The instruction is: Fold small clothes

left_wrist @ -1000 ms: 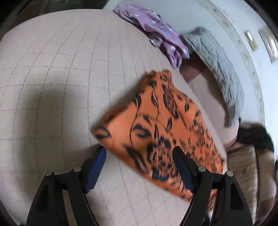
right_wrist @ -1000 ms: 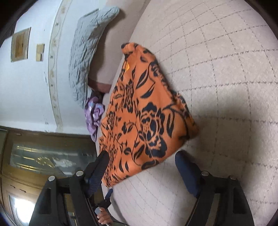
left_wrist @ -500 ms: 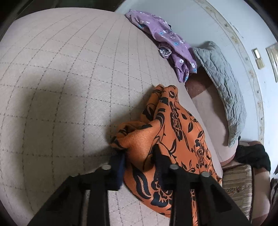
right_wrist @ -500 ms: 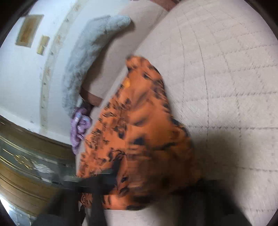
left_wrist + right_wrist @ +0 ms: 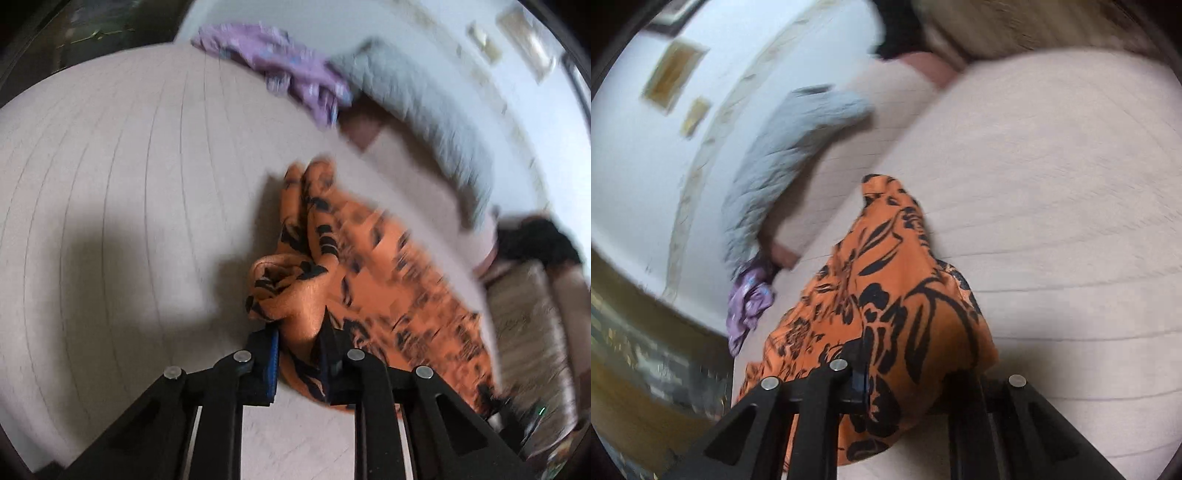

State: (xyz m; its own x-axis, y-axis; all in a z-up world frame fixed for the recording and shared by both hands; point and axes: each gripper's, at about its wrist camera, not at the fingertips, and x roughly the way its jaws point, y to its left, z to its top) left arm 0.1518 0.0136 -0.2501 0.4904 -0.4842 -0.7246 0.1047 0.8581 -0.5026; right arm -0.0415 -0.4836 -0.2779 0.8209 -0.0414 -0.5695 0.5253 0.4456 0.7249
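An orange garment with a black flower print (image 5: 369, 266) lies on a beige quilted bed (image 5: 129, 184). My left gripper (image 5: 301, 347) is shut on a bunched near corner of it and lifts that corner off the bed. In the right wrist view the same garment (image 5: 886, 295) drapes over my right gripper (image 5: 905, 373), which is shut on its other near edge. The right fingertip is hidden under the cloth. Both views are blurred by motion.
A purple garment (image 5: 291, 74) lies at the bed's far edge; it also shows in the right wrist view (image 5: 750, 306). A grey quilted pillow (image 5: 424, 110) leans against the white wall. A dark item (image 5: 535, 240) and a striped cushion (image 5: 524, 332) lie at the right.
Both grippers were open around the garment's near edge one second ago. They have since closed on it and lifted it, so the cloth bunches up.
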